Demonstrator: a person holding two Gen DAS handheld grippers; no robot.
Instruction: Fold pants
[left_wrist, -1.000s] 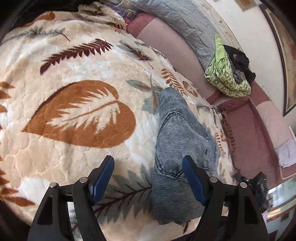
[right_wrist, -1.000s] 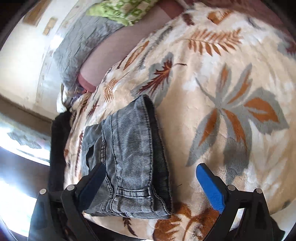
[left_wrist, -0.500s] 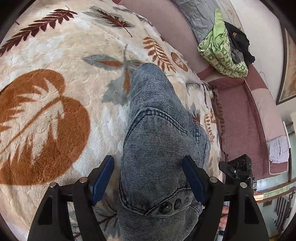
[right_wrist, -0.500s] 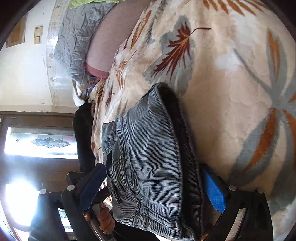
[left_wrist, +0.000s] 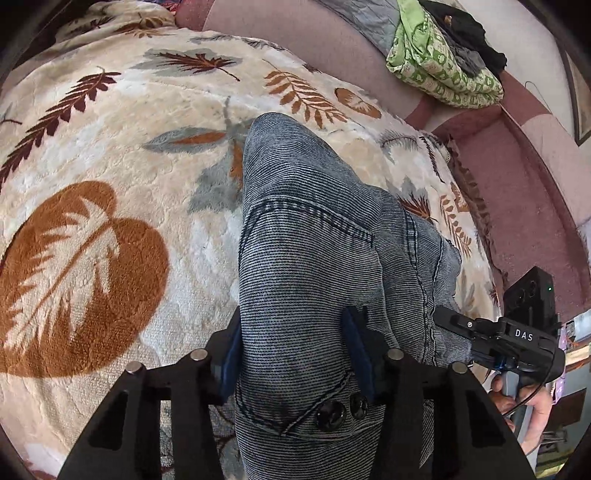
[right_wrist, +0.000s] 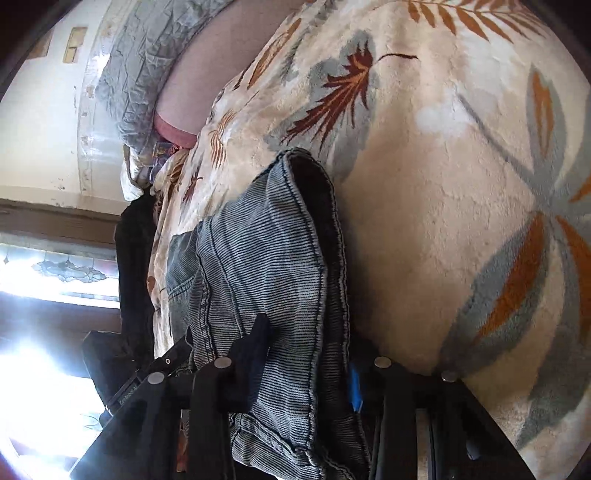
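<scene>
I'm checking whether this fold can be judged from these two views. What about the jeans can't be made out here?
- Left wrist view: the waist end of the grey-blue striped denim pants runs off the bottom edge behind the left hand-held gripper.
- Right wrist view: the right hand-held gripper hides the fabric it pinches; window glare washes out the lower left.
- Neither view shows the pant legs' full length.

Left hand-held gripper (left_wrist: 293, 354) clamped on folded jeans (left_wrist: 314, 240); leaf-print blanket (left_wrist: 110, 184) beneath; right hand-held gripper (left_wrist: 480, 332) alongside.
</scene>
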